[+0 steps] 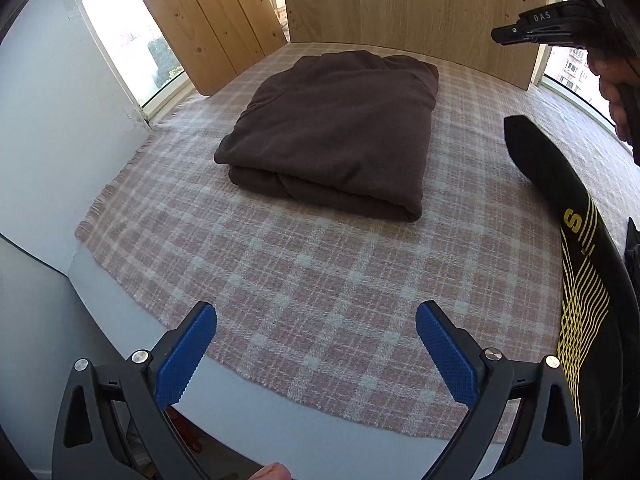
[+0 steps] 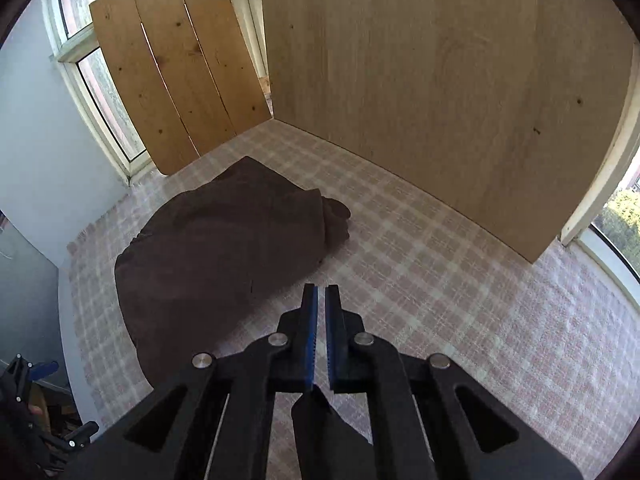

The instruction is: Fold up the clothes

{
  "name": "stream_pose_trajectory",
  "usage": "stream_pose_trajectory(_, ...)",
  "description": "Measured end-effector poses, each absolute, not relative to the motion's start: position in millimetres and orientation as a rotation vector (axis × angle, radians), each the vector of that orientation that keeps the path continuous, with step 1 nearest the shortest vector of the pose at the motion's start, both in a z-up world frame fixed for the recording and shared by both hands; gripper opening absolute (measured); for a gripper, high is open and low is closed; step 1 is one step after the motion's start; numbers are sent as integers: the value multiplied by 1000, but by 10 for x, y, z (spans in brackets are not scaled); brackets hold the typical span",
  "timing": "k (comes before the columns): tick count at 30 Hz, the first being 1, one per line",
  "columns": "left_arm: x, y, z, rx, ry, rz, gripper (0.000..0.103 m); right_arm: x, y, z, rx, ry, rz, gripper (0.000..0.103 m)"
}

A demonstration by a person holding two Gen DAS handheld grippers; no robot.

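A brown garment [image 1: 332,128] lies folded in a thick rectangle on the plaid cloth [image 1: 320,288], towards the far left of the table. My left gripper [image 1: 316,312] hangs open over the near table edge, well short of the garment, with nothing between its blue pads [image 1: 184,356]. The right gripper [image 2: 321,290] is shut to a thin slit that holds nothing, to the right of the brown garment [image 2: 224,256]. It also shows at the upper right [image 1: 500,36]. A black garment with yellow lines [image 1: 576,264] rises at the right. Its dark cloth [image 2: 324,432] shows under the right gripper's base; whether it is pinched is unclear.
Wooden boards [image 1: 400,4] stand along the table's back edge, with slatted planks [image 2: 176,76] at the back left. Windows [image 1: 128,40] lie behind them. A pale wall [image 1: 44,120] borders the left side. A hand [image 1: 616,92] holds the right gripper.
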State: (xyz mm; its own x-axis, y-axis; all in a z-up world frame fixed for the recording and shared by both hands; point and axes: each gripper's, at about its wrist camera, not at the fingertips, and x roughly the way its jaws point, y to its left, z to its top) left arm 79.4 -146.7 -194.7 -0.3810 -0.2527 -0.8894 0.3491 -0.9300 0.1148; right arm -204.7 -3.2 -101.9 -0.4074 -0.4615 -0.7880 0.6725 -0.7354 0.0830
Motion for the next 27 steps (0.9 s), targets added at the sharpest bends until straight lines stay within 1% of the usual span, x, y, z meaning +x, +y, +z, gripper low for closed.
stream_pose_trajectory(5, 844, -1484, -1914, 1467, 158, -2334, 100, -2223, -53, -982, 1144, 461, -2189, 5)
stream_pose_trajectory(6, 840, -1474, -1916, 1466, 161, -2336, 100, -2173, 45, -1032, 1175, 464, -2166, 16)
stream_pose_trajectory(7, 825, -1460, -1921, 1468, 164, -2340, 100, -2070, 203, -1104, 1192, 474, -2171, 25)
stream_pose_trajectory(8, 801, -1444, -1928, 1470, 167, -2347, 100, -1947, 384, -1185, 1204, 485, -2186, 44)
stream_pose_trajectory(9, 768, -1416, -1938, 1473, 170, -2356, 100, -1824, 566, -1267, 1216, 497, -2202, 55)
stream_pose_trajectory(10, 727, -1380, -1947, 1480, 169, -2366, 100, -1708, 780, -1375, 1247, 493, -2220, 55)
stream_pose_trajectory(13, 507, -1210, -1968, 1497, 138, -2413, 100, -1435, 1454, -1718, 1388, 366, -2241, 55)
stream_pose_trajectory(15, 303, -1043, -1976, 1500, 102, -2454, 100, -1342, 1824, -1948, 1484, 232, -2260, 55)
stream_pose_trajectory(17, 33, -865, -1987, 1483, 75, -2483, 100, -1314, 1981, -2111, 1529, 109, -2250, 55)
stream_pose_trajectory(20, -476, -620, -2075, 1487, 79, -2513, 101, -1326, 1977, -2205, 1512, 83, -2319, 55)
stream_pose_trajectory(22, -744, -454, -2203, 1499, 41, -2523, 101, -1313, 1905, -2242, 1486, 75, -2319, 55)
stream_pose_trajectory(24, -1013, -287, -2332, 1510, 3, -2533, 101, -1287, 1784, -2322, 1494, 136, -2294, 54)
stream_pose_trajectory(25, -1060, -260, -2379, 1521, 2, -2531, 101, -1270, 1750, -2362, 1501, 170, -2299, 49)
stream_pose_trajectory(27, -1154, -206, -2472, 1544, -1, -2526, 101, -1243, 1768, -2367, 1484, 217, -2353, 10)
